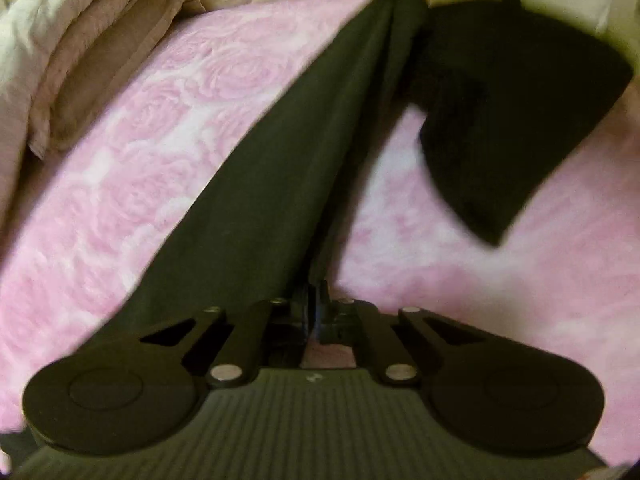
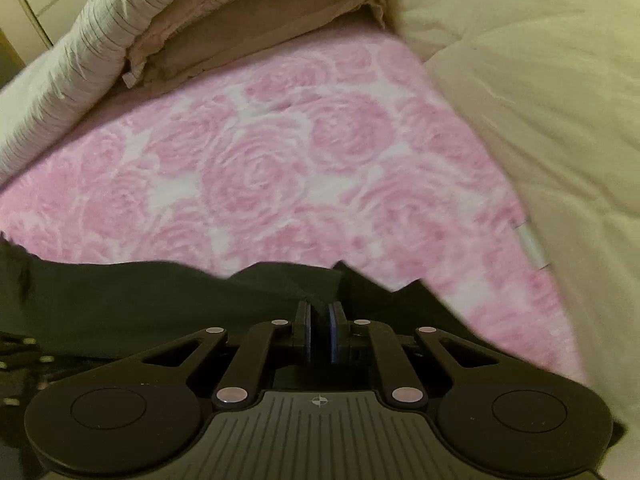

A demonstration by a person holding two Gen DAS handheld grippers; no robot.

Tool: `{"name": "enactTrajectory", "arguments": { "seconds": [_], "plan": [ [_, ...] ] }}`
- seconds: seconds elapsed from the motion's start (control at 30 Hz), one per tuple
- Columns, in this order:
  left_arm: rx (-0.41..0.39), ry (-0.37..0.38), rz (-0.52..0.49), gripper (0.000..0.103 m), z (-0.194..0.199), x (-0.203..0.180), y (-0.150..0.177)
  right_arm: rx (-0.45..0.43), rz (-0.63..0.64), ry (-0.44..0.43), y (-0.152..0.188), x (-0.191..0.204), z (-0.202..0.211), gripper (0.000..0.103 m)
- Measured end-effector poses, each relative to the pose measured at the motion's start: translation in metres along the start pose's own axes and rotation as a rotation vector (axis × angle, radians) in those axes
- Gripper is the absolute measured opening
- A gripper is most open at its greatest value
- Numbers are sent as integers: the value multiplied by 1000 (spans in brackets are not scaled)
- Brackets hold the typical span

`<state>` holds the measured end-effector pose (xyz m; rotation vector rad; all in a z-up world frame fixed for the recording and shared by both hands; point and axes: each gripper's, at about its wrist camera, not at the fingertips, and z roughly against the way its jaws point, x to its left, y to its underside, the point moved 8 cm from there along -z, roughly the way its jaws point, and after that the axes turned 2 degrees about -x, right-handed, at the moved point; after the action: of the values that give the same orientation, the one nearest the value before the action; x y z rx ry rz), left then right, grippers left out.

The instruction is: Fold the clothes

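A dark green garment [image 1: 280, 168] hangs stretched above a pink rose-patterned bed cover [image 1: 132, 152]. My left gripper [image 1: 314, 312] is shut on one edge of it, and the cloth runs taut from the jaws to the top of the left wrist view, where another part [image 1: 508, 136] dangles loose and blurred. In the right wrist view, my right gripper [image 2: 319, 332] is shut on the same garment [image 2: 160, 296], which spreads to the left just below the jaws. The other gripper's frame [image 2: 20, 360] shows at the left edge.
Cream quilts [image 2: 540, 100] are heaped along the right of the bed cover [image 2: 280, 168]. A striped white duvet [image 2: 80, 48] and a beige pillow [image 2: 248, 28] lie at the far side. In the left wrist view, the beige pillow [image 1: 108, 68] sits at the upper left.
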<state>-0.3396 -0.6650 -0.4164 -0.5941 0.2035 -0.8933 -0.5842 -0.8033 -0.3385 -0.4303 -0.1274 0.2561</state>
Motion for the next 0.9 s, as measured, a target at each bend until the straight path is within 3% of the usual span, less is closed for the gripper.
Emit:
{"name": "enactTrajectory", "arguments": {
  "seconds": [0.1, 0.17, 0.3, 0.4, 0.43, 0.47, 0.5, 0.57, 0.7, 0.83, 0.9],
  "plan": [
    [27, 43, 40, 3, 5, -5, 7, -9, 72, 77, 5, 0, -11, 8],
    [47, 30, 75, 8, 5, -4, 13, 13, 67, 85, 11, 0, -19, 8],
    [41, -59, 192, 17, 35, 9, 32, -54, 110, 101, 15, 10, -5, 9],
    [45, -153, 312, 20, 71, 26, 58, -116, 133, 65, 15, 37, 14, 9],
    [46, -185, 352, 20, 84, 31, 67, -135, 132, 44, 14, 49, 20, 12],
    [48, -217, 393, 21, 96, 37, 76, -145, 134, 13, 14, 65, 26, 27],
    [49, -248, 433, 21, 108, 43, 85, -151, 140, -31, 16, 84, 32, 49],
    [68, -322, 522, 21, 140, 54, 114, -166, 150, -114, 17, 125, 43, 69],
    [127, -484, 668, 23, 207, 66, 183, -156, 178, -303, 24, 231, 56, 69],
    [167, -603, 781, 32, 286, 88, 276, -170, 231, -423, 31, 359, 68, 69],
    [182, -648, 791, 34, 322, 104, 327, -180, 258, -471, 35, 424, 74, 69]
  ]
}}
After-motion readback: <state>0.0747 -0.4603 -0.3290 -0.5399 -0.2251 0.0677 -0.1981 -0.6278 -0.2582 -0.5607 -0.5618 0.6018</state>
